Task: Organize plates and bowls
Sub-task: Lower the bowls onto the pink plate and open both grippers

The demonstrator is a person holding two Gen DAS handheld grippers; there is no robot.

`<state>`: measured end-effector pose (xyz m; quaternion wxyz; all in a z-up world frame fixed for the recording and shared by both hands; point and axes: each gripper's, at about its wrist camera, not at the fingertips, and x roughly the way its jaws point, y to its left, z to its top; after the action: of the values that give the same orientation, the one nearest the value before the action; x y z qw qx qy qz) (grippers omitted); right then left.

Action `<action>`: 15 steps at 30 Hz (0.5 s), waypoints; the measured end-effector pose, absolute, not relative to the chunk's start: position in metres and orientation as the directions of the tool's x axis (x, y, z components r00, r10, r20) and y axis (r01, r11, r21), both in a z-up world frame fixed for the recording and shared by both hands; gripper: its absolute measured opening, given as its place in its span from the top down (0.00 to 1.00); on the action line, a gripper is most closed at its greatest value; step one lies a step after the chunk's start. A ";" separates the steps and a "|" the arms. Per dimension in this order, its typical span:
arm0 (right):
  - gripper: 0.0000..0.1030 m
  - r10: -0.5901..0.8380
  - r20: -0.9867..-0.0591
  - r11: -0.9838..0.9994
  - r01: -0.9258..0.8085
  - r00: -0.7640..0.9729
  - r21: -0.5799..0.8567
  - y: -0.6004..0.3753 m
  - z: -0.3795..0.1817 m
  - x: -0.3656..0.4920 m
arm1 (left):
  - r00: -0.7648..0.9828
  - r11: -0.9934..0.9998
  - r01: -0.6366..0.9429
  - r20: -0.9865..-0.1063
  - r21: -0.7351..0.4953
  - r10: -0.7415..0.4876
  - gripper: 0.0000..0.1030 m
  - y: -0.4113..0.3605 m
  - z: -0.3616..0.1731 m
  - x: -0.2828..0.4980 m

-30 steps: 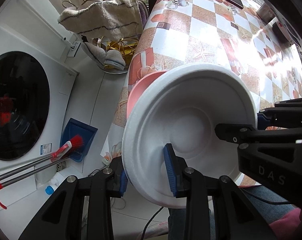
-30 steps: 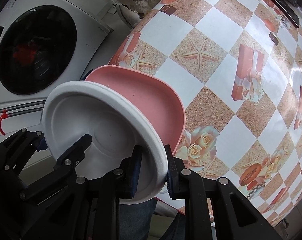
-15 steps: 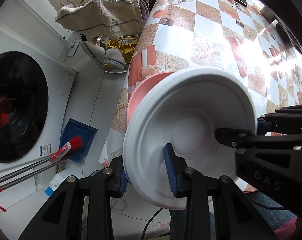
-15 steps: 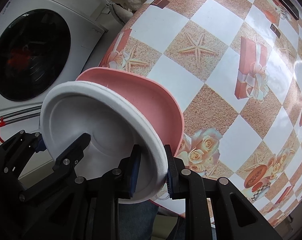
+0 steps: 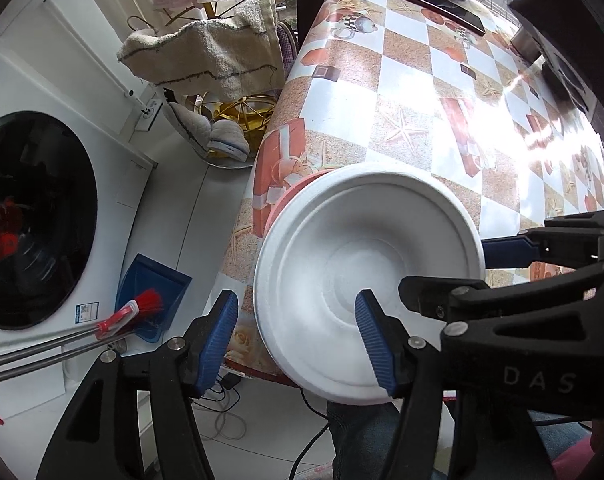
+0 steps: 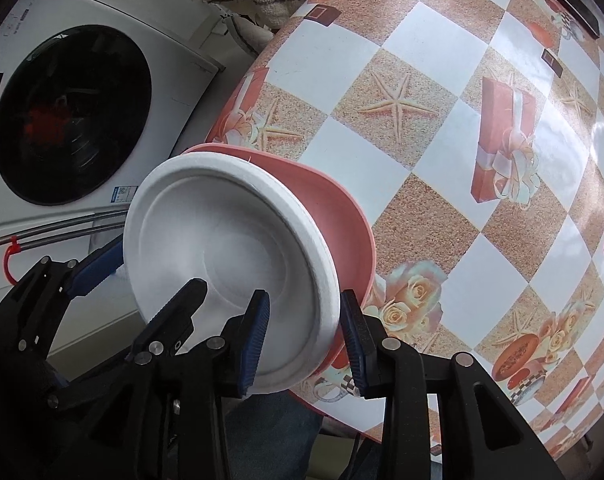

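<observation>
White foam bowl is seen at the centre of the left wrist view, nested in a pink plate at the counter edge. The left tongs are spread wide around the bowl's rim, both pads clear of it. The right tongs straddle the rim with small gaps, parted. A washing machine fills the upper left.

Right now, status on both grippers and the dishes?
Left gripper open, fingers either side of white bowl's rim. Right gripper open, straddling the opposite rim. Bowl sits in pink plate at the table edge. Nothing blocking.
</observation>
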<state>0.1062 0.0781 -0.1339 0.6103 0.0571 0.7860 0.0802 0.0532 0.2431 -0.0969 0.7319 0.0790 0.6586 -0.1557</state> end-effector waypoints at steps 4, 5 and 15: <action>0.10 0.160 -0.967 0.984 -0.046 -0.199 0.173 0.080 -0.116 0.107 | 0.105 0.942 0.331 -0.990 -0.052 -0.091 0.34 0.250 -0.084 0.054; 0.10 0.166 -0.967 0.983 -0.051 -0.194 0.178 0.080 -0.112 0.107 | 0.102 0.942 0.331 -0.990 -0.056 -0.095 0.32 0.252 -0.081 0.054; 0.00 0.112 -0.987 0.990 -0.072 -0.118 0.121 0.055 -0.076 0.104 | 0.063 0.937 0.347 -0.996 -0.037 -0.062 0.18 0.252 -0.065 0.047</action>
<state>0.1037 0.0547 -0.0761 0.6641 0.0133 0.7444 0.0693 0.0467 0.2521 -0.0655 0.7213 0.1062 0.6696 -0.1417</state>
